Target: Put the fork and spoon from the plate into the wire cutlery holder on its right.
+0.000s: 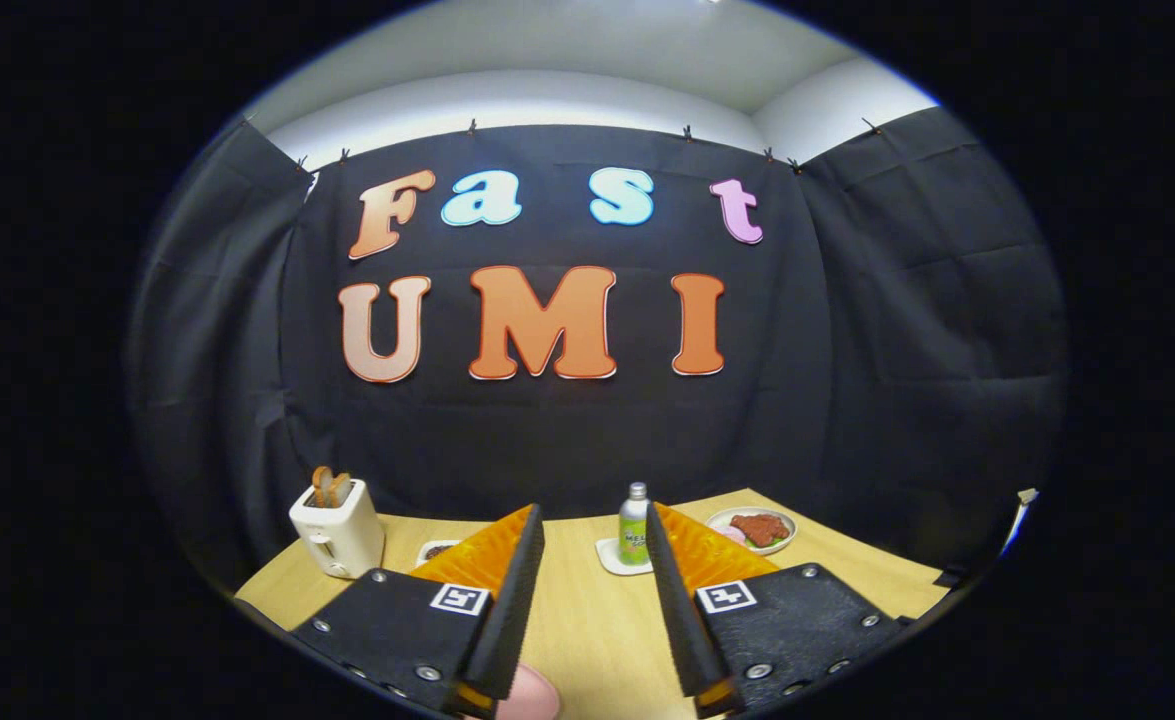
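The tool (595,600) was held up high over the surface (597,620), low in the middle of the frame. Its two fingers were spread apart and held nothing. Only bare wood lay between them.

A bit of a pink plate (530,697) peeked out at the very bottom, under the left finger. The fork, the spoon and the wire holder could not be made out from here, so I cannot tell just where they lay.

That was the main worry. The tool pointed at the far wall and not down at the plate, so a reach made like this would likely be blind. It could bump the plate rim or push the fork and spoon off.

Other things stood farther back. A small green bottle (633,525) sat on a white coaster (615,558) just beyond the finger gap. A white toaster (338,528) with bread in it stood at lower left. A bowl of food (758,529) sat at lower right. A tiny dish (436,551) hid behind the left finger. A long swing could tip the bottle.
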